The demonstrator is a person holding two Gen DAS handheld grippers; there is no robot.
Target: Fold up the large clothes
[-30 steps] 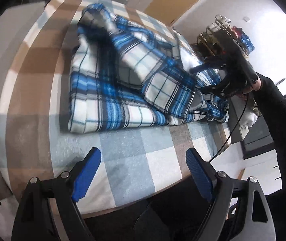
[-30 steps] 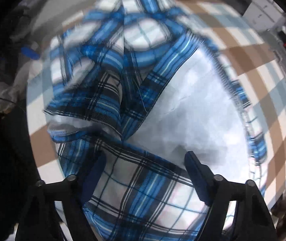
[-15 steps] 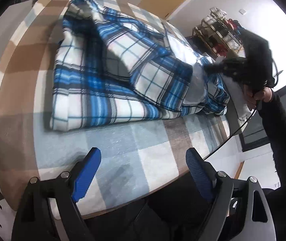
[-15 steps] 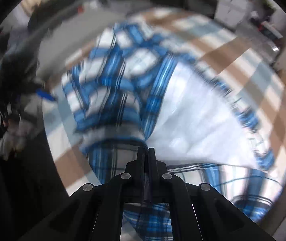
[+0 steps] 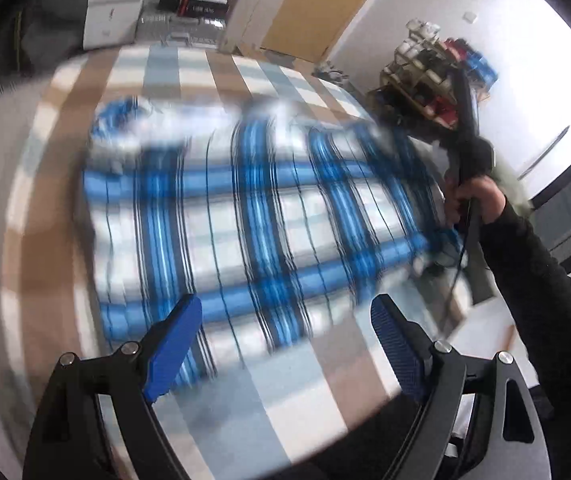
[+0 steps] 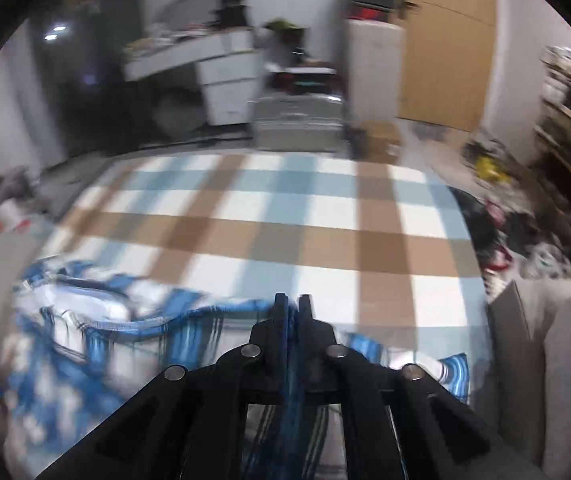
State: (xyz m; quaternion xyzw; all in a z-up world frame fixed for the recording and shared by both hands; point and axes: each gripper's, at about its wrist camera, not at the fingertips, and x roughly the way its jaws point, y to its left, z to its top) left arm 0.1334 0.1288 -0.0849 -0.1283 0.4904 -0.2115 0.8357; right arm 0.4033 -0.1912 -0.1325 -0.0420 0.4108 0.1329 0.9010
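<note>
The right gripper (image 6: 292, 308) has just closed on the blue plaid garment (image 5: 253, 216): a second ago its jaws stood wide over the cloth, half a second ago they had come together, and now a strip of blue-striped fabric runs between them at the lower middle of the right wrist view, so they are clamped on the garment's edge. Since then the view along that gripper has swung from looking down at the fabric to looking out across the checked bedspread (image 6: 285, 240) toward the far wall, which suggests the held edge is being lifted and carried. In the left wrist view the garment fills the centre of the frame, heavily blurred, and now reads as one broad spread sheet where earlier it lay bunched with a folded flap on top; the person's hand (image 5: 477, 200) and the right tool sit at the right edge of the frame, higher than before. The left gripper (image 5: 285, 344) stays wide open at the bottom of its own view with nothing between its blue pads (image 5: 171, 348), above the bedspread near the garment's near edge. Judged from this, a fold or a straightening pull is under way, led by the right hand alone.
</note>
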